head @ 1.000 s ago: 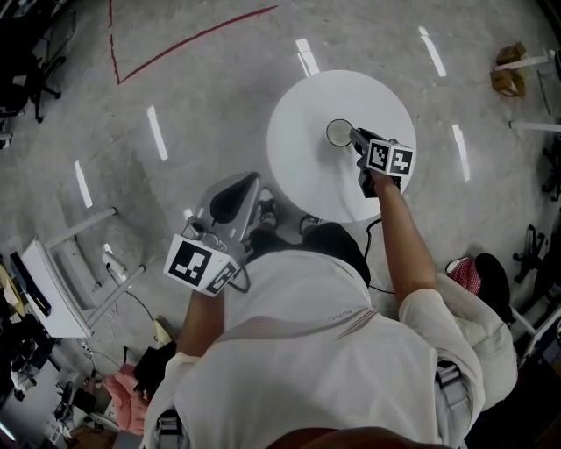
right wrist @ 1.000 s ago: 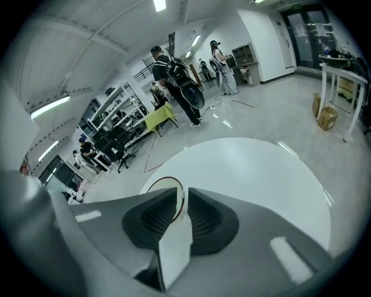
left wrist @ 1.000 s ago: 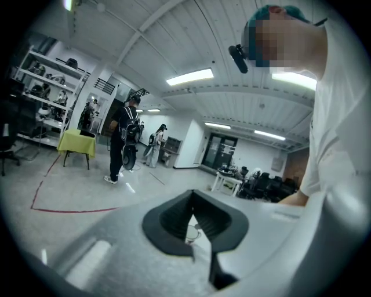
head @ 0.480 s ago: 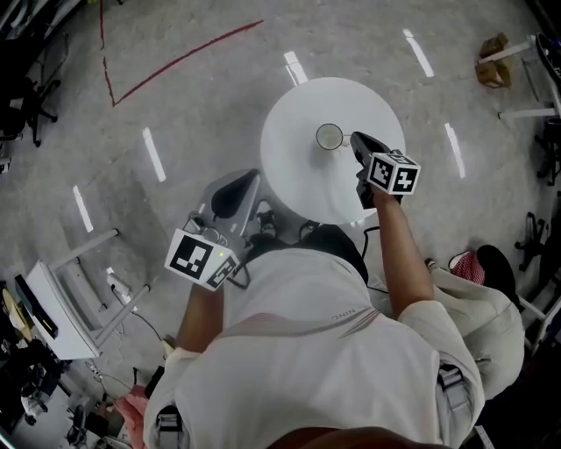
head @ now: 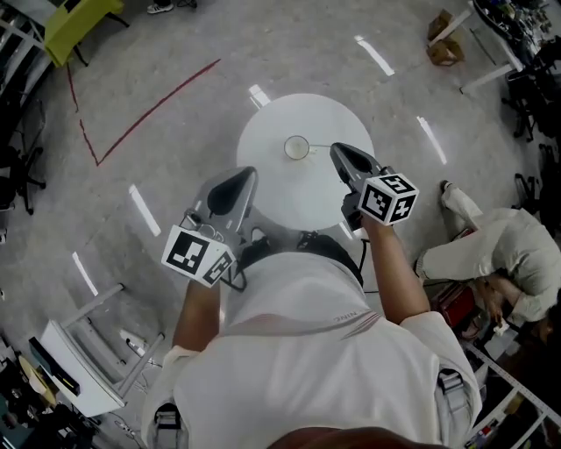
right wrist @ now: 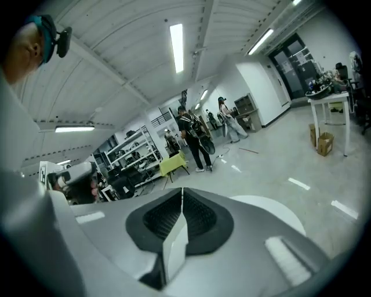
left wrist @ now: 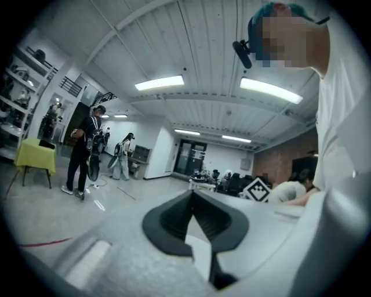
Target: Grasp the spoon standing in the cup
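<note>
a pale grey polished floor [head: 175, 79] shines with streaks of ceiling light. a red tape line [head: 158, 112] bends across its upper left, and a yellow-green chair [head: 79, 24] stands in the far left corner. a crouching person in pale clothes [head: 504, 250] is off to the right.

in the middle of the head view stands a round white table [head: 298, 197]. on it a small round cup [head: 296, 147] sits close to the table's centre, slightly toward the far edge. a thin spoon [head: 321, 146] stands in the cup, its handle leaning out toward the right edge (it shows only as a fine line from up here).

the right gripper [head: 340, 153] hangs over the right part of the table, between the cup and the right edge. its tip points at the cup and lies just beside the end of the spoon handle; whether they touch cannot be told. in its own view the two dark ribbed pads meet at the tip, with nothing between them.

the left gripper [head: 248, 178] hangs at the table's near left edge, mostly over the floor and well apart from the cup. its jaws are likewise pressed together at the tip and hold nothing.

each gripper carries a white marker cube [head: 388, 197] near the person's hand.
</note>
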Demonstrator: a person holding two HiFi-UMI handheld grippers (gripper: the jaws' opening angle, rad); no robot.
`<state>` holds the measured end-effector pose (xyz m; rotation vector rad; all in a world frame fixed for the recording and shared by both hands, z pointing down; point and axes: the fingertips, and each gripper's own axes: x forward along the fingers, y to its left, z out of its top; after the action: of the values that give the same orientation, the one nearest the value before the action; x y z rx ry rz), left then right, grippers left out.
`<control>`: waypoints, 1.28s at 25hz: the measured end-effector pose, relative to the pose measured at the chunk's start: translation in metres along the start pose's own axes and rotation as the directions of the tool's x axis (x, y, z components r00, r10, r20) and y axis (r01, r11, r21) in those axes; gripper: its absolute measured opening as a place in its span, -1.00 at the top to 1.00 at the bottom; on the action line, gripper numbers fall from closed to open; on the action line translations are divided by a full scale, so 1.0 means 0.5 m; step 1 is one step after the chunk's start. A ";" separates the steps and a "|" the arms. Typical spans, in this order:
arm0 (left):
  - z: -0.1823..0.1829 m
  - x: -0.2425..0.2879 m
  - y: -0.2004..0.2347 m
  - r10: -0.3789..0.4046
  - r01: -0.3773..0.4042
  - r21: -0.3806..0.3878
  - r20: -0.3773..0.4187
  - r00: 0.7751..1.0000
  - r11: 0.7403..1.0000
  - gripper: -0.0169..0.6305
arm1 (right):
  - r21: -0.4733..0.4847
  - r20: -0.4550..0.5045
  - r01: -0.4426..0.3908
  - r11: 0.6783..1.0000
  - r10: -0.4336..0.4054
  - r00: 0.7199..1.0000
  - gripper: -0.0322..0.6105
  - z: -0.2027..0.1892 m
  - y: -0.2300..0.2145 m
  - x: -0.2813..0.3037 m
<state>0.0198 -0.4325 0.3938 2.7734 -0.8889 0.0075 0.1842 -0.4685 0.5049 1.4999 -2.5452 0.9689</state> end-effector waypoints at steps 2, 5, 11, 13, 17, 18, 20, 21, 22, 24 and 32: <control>0.015 0.004 -0.020 -0.028 0.028 0.012 0.011 1.000 1.000 0.94 | -0.019 0.055 0.004 1.000 -0.003 0.998 0.86 0.026 0.024 -0.045; 0.037 0.017 -0.043 -0.071 0.071 0.031 0.024 0.997 0.997 0.95 | -0.053 0.140 0.015 0.998 -0.008 0.990 0.86 0.069 0.057 -0.108; 0.084 0.040 -0.086 -0.141 0.136 0.081 0.064 0.988 0.987 0.94 | -0.099 0.262 0.029 0.995 -0.002 0.965 0.86 0.132 0.113 -0.211; 0.098 0.044 -0.097 -0.157 0.149 0.093 0.077 0.985 0.984 0.95 | -0.126 0.286 0.044 0.991 -0.006 0.958 0.86 0.145 0.126 -0.238; 0.110 0.053 -0.119 -0.174 0.165 0.107 0.082 0.981 0.980 0.94 | -0.188 0.319 0.073 0.979 -0.010 0.948 0.86 0.161 0.135 -0.276; 0.111 0.057 -0.124 -0.178 0.168 0.109 0.082 0.981 0.980 0.95 | -0.195 0.325 0.077 0.978 -0.010 0.946 0.86 0.164 0.133 -0.282; 0.112 0.063 -0.135 -0.181 0.172 0.109 0.082 0.980 0.979 0.94 | -0.199 0.331 0.080 0.977 -0.010 0.944 0.86 0.168 0.128 -0.294; 0.112 0.065 -0.140 -0.182 0.173 0.109 0.081 0.980 0.979 0.94 | -0.200 0.332 0.081 0.977 -0.010 0.943 0.86 0.171 0.126 -0.298; 0.113 0.066 -0.143 -0.183 0.173 0.111 0.081 0.980 0.979 0.94 | -0.201 0.331 0.081 0.976 -0.010 0.943 0.86 0.173 0.126 -0.300; 0.116 0.067 -0.144 -0.183 0.173 0.116 0.081 0.980 0.978 0.94 | -0.206 0.333 0.078 0.975 -0.006 0.943 0.86 0.179 0.129 -0.299; 0.123 0.057 -0.158 -0.171 0.159 0.127 0.093 0.981 0.979 0.95 | -0.224 0.340 0.057 0.973 0.023 0.940 0.86 0.185 0.136 -0.306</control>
<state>0.0845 -0.3998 0.3193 2.9752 -0.6992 -0.1162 0.2368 -0.3748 0.3467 1.7424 -2.7421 0.4144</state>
